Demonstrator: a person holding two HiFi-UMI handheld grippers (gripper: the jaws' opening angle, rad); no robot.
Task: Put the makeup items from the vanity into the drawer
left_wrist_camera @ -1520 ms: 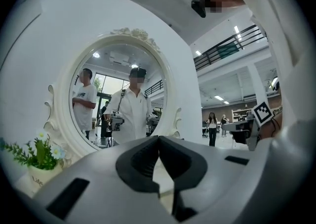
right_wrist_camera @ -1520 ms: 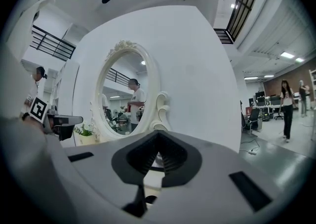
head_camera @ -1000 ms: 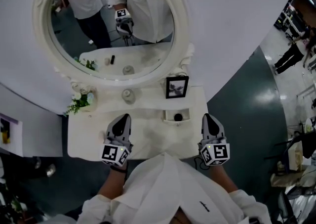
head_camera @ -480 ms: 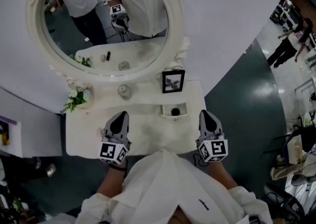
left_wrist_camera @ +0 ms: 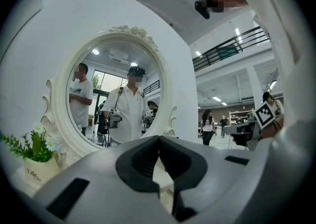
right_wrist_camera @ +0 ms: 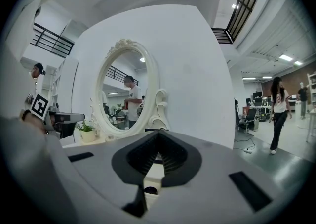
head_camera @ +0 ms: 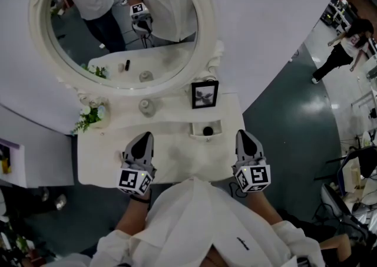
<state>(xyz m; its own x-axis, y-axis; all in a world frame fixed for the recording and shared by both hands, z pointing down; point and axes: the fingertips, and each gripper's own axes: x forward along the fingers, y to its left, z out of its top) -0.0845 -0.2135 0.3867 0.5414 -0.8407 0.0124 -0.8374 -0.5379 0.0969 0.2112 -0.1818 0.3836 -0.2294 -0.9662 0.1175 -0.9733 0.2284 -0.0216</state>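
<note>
Stage: partly done, by my reading | open drawer (head_camera: 193, 129): holds one small black round item (head_camera: 207, 131) | small jar (head_camera: 145, 106): on tabletop (head_camera: 182, 157) below mirror (head_camera: 118, 24), likely left to move | left gripper (head_camera: 145, 136), right gripper (head_camera: 241, 134): both closed, empty, near the front edge.

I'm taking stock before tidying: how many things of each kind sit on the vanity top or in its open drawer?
Picture frame: 1
Flower pot: 1
Small round jar: 1
Dark round item in the open drawer: 1
Total: 4
</note>
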